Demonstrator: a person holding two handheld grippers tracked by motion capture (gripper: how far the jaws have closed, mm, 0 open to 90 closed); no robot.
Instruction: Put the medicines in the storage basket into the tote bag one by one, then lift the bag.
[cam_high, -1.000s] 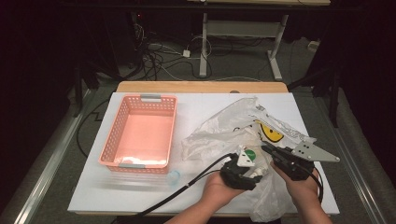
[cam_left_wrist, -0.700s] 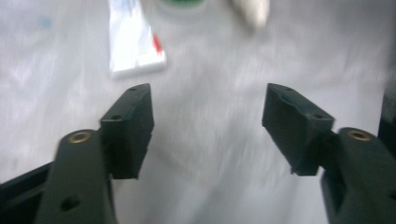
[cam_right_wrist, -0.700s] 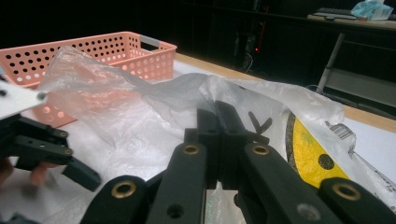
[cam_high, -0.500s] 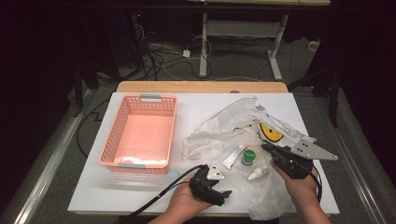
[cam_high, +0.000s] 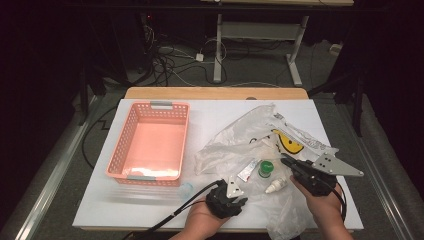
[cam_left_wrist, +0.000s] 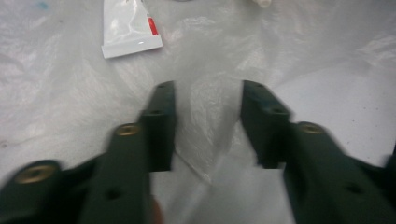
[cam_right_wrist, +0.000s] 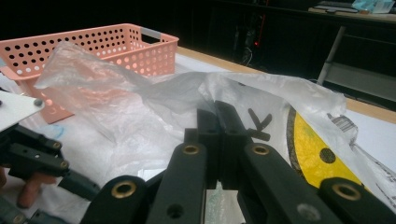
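High view, near edge: the person's two hands come in from the bottom, each holding a set of tongs over the white surface (cam_high: 150, 210).
Left tongs (cam_high: 234, 186): low at the near edge of the plastic bag; the jaws stand apart and have just been closing, with only flat clear film lying under the gap and nothing pinched between them.
Right tongs (cam_high: 286, 161): jaws pressed together on a fold of the plastic bag (cam_high: 240, 145), as the right gripper view shows film gathered at the tips.
Plastic bag, looks: thin, clear, crumpled and glossy, with a yellow round print and black marks on its right part; it spreads across the right half of the surface.
On the bag: a small white tube (cam_high: 247, 171) with a red mark, a green-capped bottle (cam_high: 266, 169) and a small white dropper bottle (cam_high: 276, 186), lying near one another between the two tongs.
Farther left: a pink perforated basket (cam_high: 120, 160), well apart from the bag.
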